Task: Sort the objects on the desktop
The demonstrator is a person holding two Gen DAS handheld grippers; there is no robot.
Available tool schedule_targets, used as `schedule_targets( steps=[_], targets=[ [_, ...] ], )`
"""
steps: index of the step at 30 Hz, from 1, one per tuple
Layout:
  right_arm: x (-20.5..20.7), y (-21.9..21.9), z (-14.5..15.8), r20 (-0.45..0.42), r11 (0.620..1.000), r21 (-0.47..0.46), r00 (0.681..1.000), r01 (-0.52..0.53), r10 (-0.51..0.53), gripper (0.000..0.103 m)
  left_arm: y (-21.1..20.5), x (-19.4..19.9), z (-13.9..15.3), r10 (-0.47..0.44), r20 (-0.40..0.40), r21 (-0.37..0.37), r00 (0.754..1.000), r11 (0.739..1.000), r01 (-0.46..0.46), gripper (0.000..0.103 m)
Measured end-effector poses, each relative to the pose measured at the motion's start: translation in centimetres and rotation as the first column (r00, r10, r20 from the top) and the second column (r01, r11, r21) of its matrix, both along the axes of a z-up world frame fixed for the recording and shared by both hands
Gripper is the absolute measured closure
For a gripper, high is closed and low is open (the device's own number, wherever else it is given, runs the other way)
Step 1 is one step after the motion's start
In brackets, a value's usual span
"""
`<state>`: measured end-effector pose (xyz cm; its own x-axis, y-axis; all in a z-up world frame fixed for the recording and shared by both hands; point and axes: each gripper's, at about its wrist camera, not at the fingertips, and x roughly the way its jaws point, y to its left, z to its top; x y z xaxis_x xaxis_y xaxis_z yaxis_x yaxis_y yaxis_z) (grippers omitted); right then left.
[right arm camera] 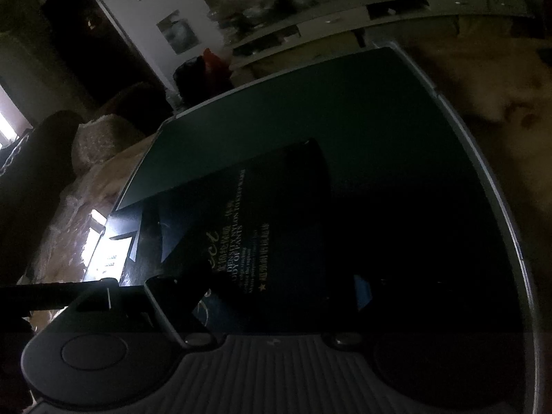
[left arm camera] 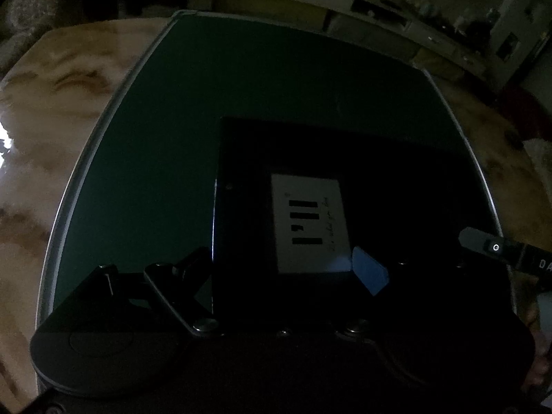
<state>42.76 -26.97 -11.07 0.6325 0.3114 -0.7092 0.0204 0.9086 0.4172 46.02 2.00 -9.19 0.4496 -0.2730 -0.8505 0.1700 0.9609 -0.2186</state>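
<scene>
A flat black box [left arm camera: 345,179] with a white label lies on the dark green mat [left arm camera: 224,110]. My left gripper [left arm camera: 286,269] has its jaws on either side of the box's near end, the blue pad [left arm camera: 371,270] against it; it looks shut on the box. In the right wrist view the same black box [right arm camera: 262,214], with gold lettering, sits between my right gripper's [right arm camera: 276,293] jaws, which look shut on it. The scene is very dark.
The green mat [right arm camera: 345,103] lies on a marble-patterned table [left arm camera: 62,120]. The other gripper's black finger [left arm camera: 490,246] shows at the right edge of the left wrist view. Shelves and clutter stand beyond the table.
</scene>
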Motion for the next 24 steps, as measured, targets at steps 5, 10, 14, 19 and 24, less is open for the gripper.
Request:
schedule_targets(
  steps=[5,10,14,19,24],
  targets=[
    [-1.6,0.2,1.2,-0.011,1.000,0.000,1.000,-0.010,0.010,0.019,0.3,-1.9,1.3,-0.005,0.004,0.010,1.000,1.000,0.005,0.015],
    [-3.6,0.5,2.4,-0.016,1.000,0.002,1.000,-0.012,0.012,0.019,0.6,-3.8,2.4,-0.003,0.007,0.015,1.000,1.000,0.003,0.015],
    [-5.3,0.6,3.3,-0.026,1.000,0.011,1.000,-0.012,0.012,0.019,0.7,-5.7,3.4,0.001,0.008,0.022,1.000,1.000,-0.001,0.015],
    [-7.8,0.6,4.7,-0.025,0.999,0.014,0.999,-0.029,0.030,0.019,1.2,-8.1,4.8,-0.003,0.014,0.031,1.000,1.000,0.003,0.015],
    [-10.3,1.2,5.9,-0.021,0.999,0.012,0.999,-0.040,0.040,0.019,1.5,-10.9,5.7,0.005,0.008,0.036,1.000,0.999,-0.005,0.015]
  ],
)
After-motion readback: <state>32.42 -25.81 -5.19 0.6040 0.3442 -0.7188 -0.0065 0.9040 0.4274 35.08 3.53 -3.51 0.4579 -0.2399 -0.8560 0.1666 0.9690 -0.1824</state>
